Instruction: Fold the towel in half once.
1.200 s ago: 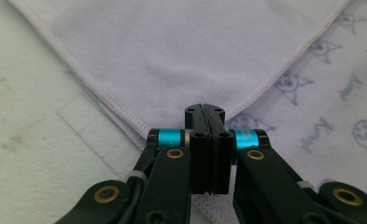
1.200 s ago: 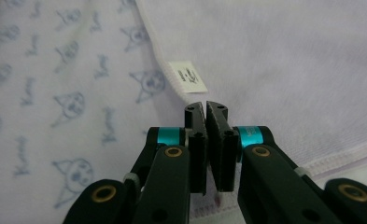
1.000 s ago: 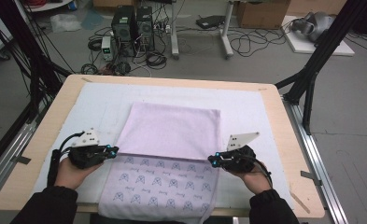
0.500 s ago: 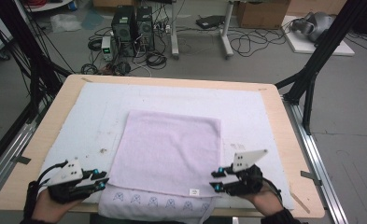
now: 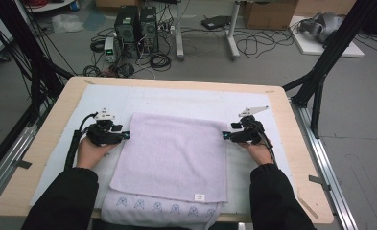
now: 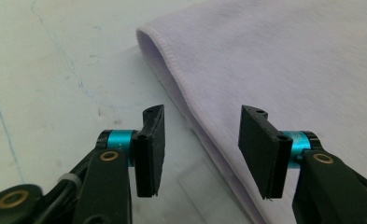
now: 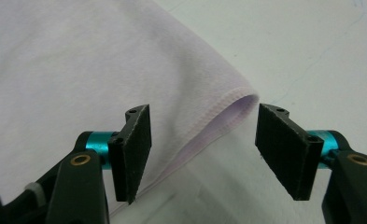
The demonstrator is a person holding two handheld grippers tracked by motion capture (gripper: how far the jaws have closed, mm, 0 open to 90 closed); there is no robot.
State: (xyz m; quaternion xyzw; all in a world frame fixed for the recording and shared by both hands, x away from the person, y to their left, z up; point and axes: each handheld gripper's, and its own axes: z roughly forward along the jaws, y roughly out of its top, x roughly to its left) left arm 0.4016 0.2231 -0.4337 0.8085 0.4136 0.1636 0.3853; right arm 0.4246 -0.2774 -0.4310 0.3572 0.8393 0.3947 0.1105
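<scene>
A lilac towel point(image 5: 171, 158) lies folded flat on the white mat point(image 5: 176, 98), its printed lower layer point(image 5: 162, 208) hanging over the table's front edge. My left gripper point(image 5: 127, 135) sits at the towel's far left corner, my right gripper point(image 5: 224, 135) at its far right corner. In the left gripper view the towel's hemmed edge point(image 6: 181, 79) runs up between the parted jaws of the left gripper point(image 6: 202, 149). In the right gripper view the folded corner point(image 7: 237, 100) lies between the jaws of the right gripper point(image 7: 204, 151). Both pairs of jaws have just been opening, and no pad presses on the cloth.
The mat covers a wooden table point(image 5: 44, 143) with bare margins left and right. A white label point(image 5: 199, 196) sits near the towel's front hem. Black frame legs point(image 5: 320, 72) stand at the back corners, and computer towers point(image 5: 135, 24) and cables lie on the floor behind.
Both grippers, shut on the towel a second ago, drew it toward the person, let go and opened. They have since moved away from the person to the towel's far corners.
</scene>
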